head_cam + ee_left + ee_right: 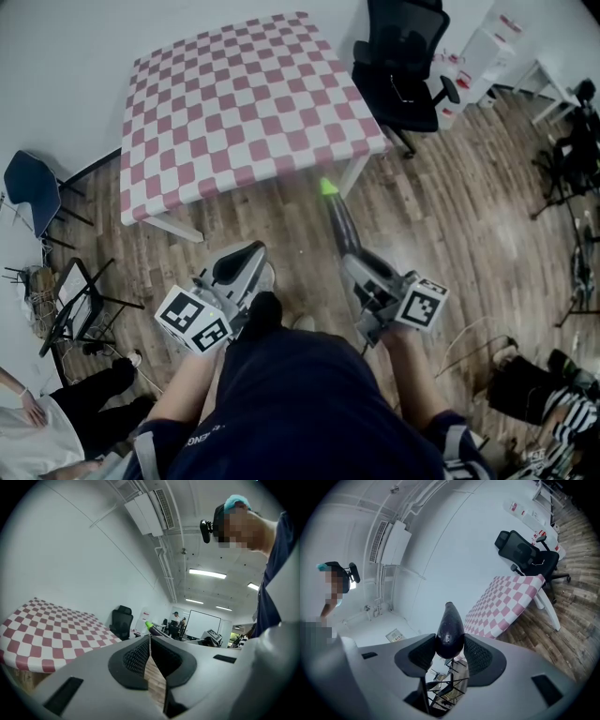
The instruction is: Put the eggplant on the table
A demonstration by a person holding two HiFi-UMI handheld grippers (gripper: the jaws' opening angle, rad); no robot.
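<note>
The eggplant (pixel 341 223), dark purple with a bright green stem end, sticks out forward from my right gripper (pixel 352 262), which is shut on its thick end. In the right gripper view the eggplant (pixel 449 629) is pinched between both pads of that gripper (pixel 450 643). It hangs over the wooden floor, just short of the near edge of the table (pixel 234 103) with its pink and white checked cloth. My left gripper (pixel 247 255) is beside it at the left, shut and empty. The left gripper (pixel 150 640) view shows the pads meeting, and the green stem (pixel 148 626) beyond them.
A black office chair (pixel 403 67) stands at the table's right corner. A blue chair (pixel 28 187) and a black folding frame (pixel 80 305) are at the left. People sit on the floor at the lower left (pixel 56 417) and lower right (pixel 544 394). White desks (pixel 497 47) are at the far right.
</note>
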